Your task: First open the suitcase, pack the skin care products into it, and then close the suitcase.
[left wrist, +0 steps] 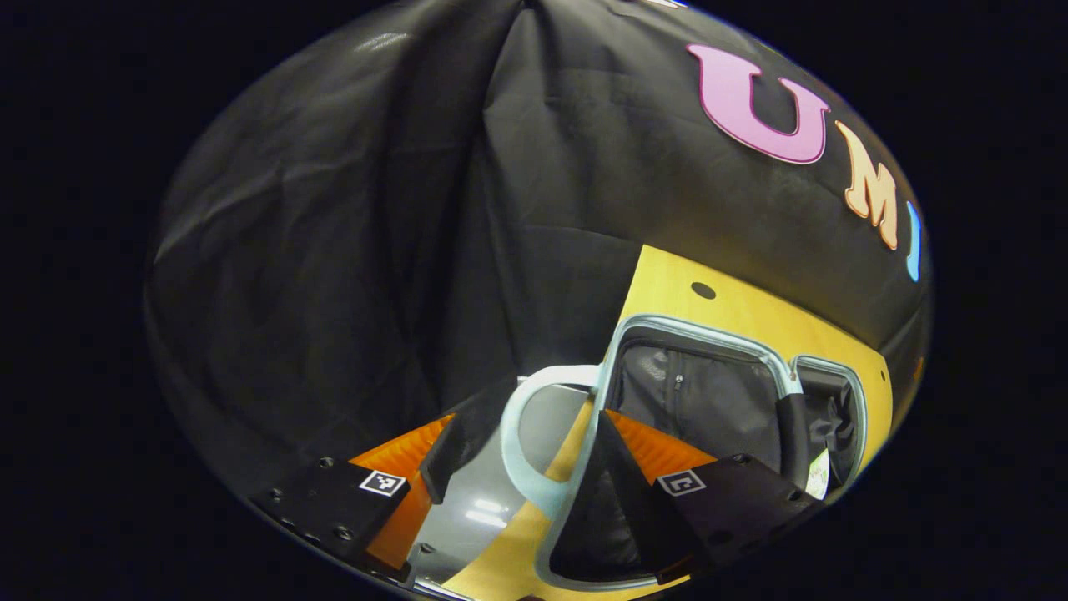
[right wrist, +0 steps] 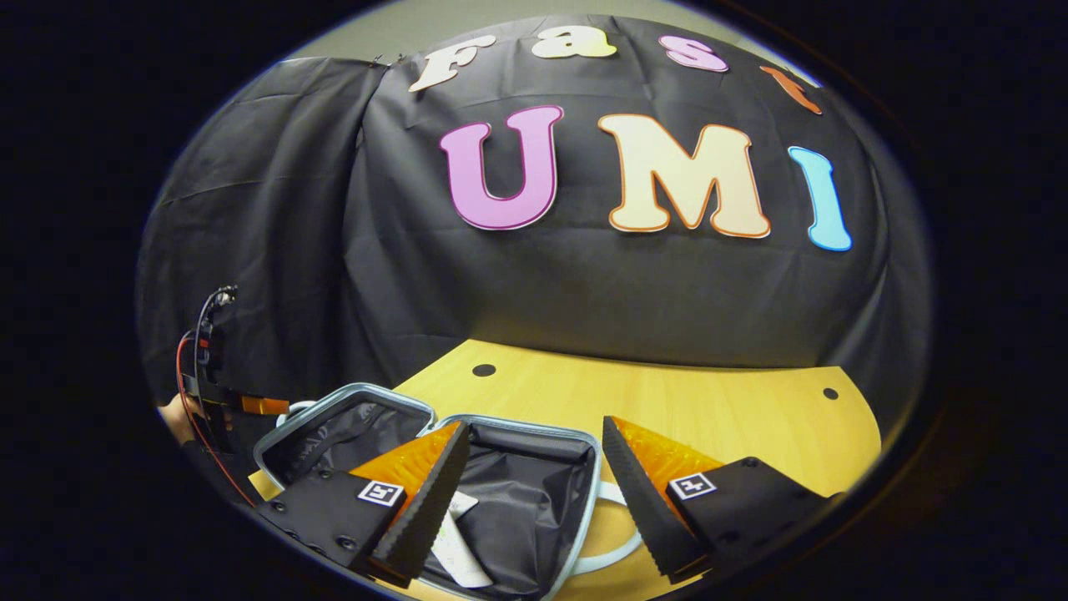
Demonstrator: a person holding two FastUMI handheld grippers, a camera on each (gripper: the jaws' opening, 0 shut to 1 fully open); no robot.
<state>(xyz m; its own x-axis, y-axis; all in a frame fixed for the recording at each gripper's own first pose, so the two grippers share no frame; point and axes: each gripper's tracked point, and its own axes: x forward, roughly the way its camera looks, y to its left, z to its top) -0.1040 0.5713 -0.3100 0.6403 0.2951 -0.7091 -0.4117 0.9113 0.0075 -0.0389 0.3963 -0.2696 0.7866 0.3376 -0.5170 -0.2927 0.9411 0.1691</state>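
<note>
Open suitcase (right wrist: pixel 509 484) on the wooden table (right wrist: pixel 709 401), both grippers spread wide and empty.

In the right gripper view we log the suitcase at lower centre, both halves lying flat with dark lining up and a white tag (right wrist: pixel 457 542) partly hidden behind the right gripper (right wrist: pixel 534 501). The left gripper (right wrist: pixel 219 392) shows at the left edge, its wires and a hand cut off by the rim. In the left gripper view the case sits at lower right, its pale handle (left wrist: pixel 521 446) between the fingers of the left gripper (left wrist: pixel 534 467); we cannot tell whether they touch it.
</note>
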